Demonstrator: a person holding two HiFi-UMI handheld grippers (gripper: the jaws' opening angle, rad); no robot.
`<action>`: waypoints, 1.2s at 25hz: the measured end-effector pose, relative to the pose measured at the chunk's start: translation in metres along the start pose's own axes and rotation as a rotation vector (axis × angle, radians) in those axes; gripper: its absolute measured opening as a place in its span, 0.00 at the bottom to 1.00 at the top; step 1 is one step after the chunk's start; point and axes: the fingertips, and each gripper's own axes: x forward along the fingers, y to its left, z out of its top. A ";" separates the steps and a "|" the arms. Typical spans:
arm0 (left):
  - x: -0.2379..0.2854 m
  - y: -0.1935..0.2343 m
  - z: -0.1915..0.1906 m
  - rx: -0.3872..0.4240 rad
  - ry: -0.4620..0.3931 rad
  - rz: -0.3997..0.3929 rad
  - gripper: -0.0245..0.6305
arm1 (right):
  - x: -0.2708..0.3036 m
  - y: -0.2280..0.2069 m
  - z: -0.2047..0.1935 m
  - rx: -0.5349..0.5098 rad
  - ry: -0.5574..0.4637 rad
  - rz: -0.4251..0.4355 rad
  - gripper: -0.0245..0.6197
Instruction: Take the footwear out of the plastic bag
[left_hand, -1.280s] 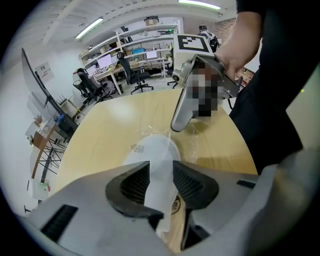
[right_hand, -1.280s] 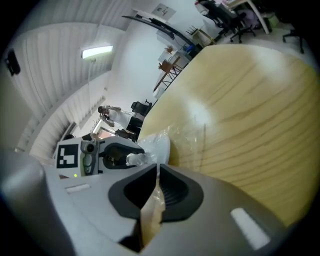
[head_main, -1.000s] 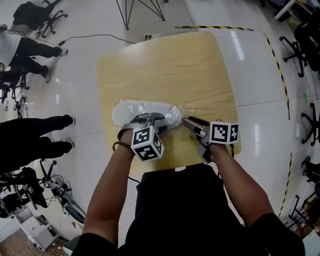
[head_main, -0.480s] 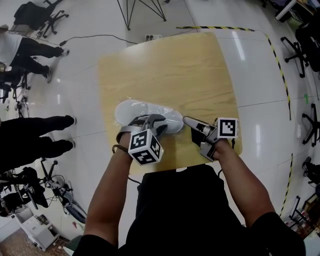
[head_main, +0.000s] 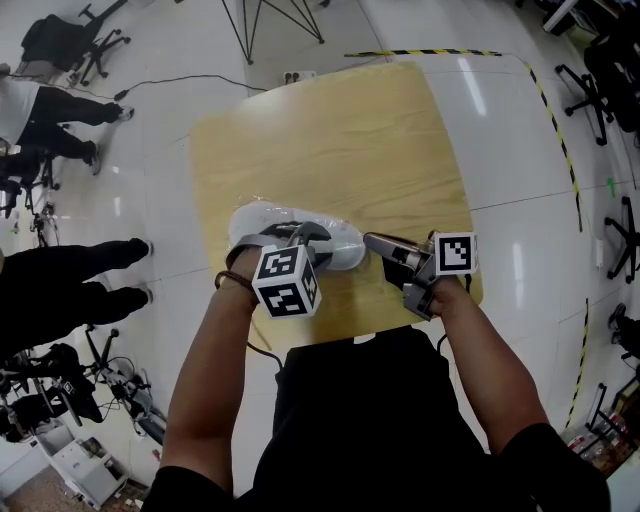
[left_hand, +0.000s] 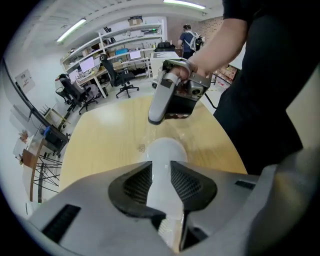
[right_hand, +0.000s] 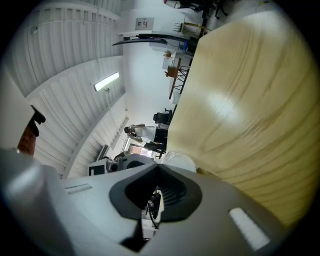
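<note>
A white shoe (head_main: 285, 228) inside a clear plastic bag (head_main: 362, 232) lies across the near part of the wooden table (head_main: 330, 140). My left gripper (head_main: 300, 240) reaches over the shoe. In the left gripper view its pads (left_hand: 135, 182) press the shoe (left_hand: 162, 155) from both sides while the jaws are opening. My right gripper (head_main: 370, 240) is shut at the bag's right end, just past the shoe's tip, and seems to pinch the thin film. Its jaws (right_hand: 159, 169) meet, with the shoe (right_hand: 181, 162) right behind them. The left gripper view shows the right gripper (left_hand: 156, 117) above the glinting film (left_hand: 177, 134).
The table's far half is bare wood. A person's dark legs (head_main: 90, 280) stand on the floor to the left. Office chairs (head_main: 70, 40) and a tripod (head_main: 270, 20) are further off. Yellow-black tape (head_main: 555, 120) runs along the floor on the right.
My right gripper went from open to shut at the bag's right end. The left gripper shifted slightly left over the shoe.
</note>
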 end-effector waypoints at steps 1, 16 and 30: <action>0.001 0.002 -0.002 -0.005 0.007 0.004 0.21 | -0.001 0.000 0.001 -0.012 0.000 -0.008 0.04; -0.024 0.013 -0.007 -0.183 -0.038 0.204 0.27 | -0.041 -0.003 0.011 -0.083 -0.013 -0.085 0.29; 0.012 0.013 -0.063 -0.094 0.165 -0.039 0.20 | -0.034 -0.046 -0.023 -0.013 -0.019 -0.323 0.22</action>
